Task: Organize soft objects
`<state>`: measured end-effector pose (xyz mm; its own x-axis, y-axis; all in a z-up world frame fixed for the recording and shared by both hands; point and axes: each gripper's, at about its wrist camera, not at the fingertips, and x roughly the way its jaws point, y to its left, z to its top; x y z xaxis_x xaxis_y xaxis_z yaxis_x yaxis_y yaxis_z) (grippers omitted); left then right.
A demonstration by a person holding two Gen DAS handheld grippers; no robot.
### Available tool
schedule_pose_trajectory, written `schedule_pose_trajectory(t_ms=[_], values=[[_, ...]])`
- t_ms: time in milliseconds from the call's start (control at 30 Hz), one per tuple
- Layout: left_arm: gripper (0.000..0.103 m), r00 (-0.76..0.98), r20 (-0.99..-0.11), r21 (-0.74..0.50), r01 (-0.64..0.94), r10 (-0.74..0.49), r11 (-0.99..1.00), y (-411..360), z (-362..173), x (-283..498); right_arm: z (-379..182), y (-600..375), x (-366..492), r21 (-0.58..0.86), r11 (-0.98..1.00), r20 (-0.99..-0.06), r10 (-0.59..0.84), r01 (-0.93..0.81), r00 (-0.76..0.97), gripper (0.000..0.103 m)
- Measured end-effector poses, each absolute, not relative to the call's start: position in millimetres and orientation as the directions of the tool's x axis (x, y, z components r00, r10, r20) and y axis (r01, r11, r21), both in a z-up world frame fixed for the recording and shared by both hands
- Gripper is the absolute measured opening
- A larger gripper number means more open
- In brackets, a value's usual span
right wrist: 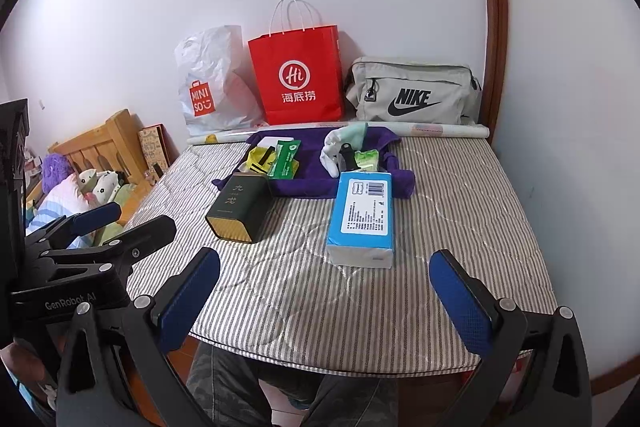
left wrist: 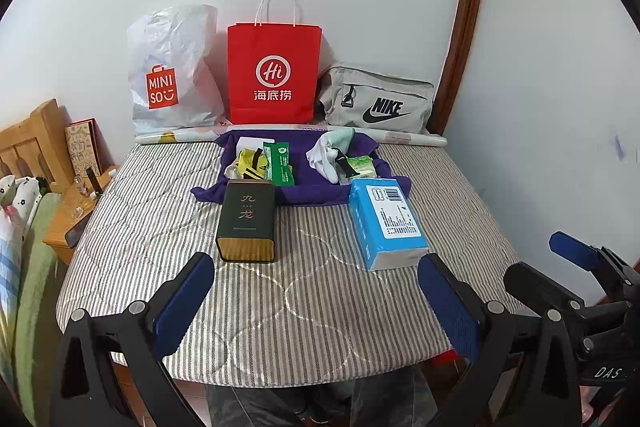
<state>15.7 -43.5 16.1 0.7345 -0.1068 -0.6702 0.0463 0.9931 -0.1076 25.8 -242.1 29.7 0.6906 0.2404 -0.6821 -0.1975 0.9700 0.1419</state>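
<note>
Both tongs are wide open and hold nothing: the left gripper (left wrist: 316,303) and the right gripper (right wrist: 324,303) hang side by side over the near edge of the striped mattress (left wrist: 280,291), well apart from all the things.

Nearest to them lie a dark tin box (left wrist: 247,223) on the left and a blue tissue pack (left wrist: 384,223) on the right, both flat on the mattress. Behind these a purple cloth (left wrist: 312,187) is spread, and on it are the small soft things: white socks (left wrist: 325,159), a yellow pouch (left wrist: 250,163), a green packet (left wrist: 279,163) and a light green pack (left wrist: 362,165). At the wall stand a white plastic bag (left wrist: 172,75), a red paper bag (left wrist: 274,75) and a grey Nike bag (left wrist: 380,99).

Whether the sorting is early or already late, I cannot judge from this scene. If a soft piece is taken, I think it is better to pinch it low and in the middle, so that it does not hang out or drag the cloth with it; the tissue pack needs only light pressure.

Hard to see: what lies under the socks, the black object beside them, and what the three bags contain. A rolled sheet (left wrist: 400,137) hides the bottoms of the bags.
</note>
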Motion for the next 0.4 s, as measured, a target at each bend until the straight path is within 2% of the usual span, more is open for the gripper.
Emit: schedule_pose_trajectory(t_ms=[400], values=[[0.103,0.735,-0.667,-0.113,0.064,-0.123,0.992,-45.8,16.5,13.7,30.5,-240.6,24.2,0.140,0.969,-0.681,0.245,-0.206,0.690,0.103]])
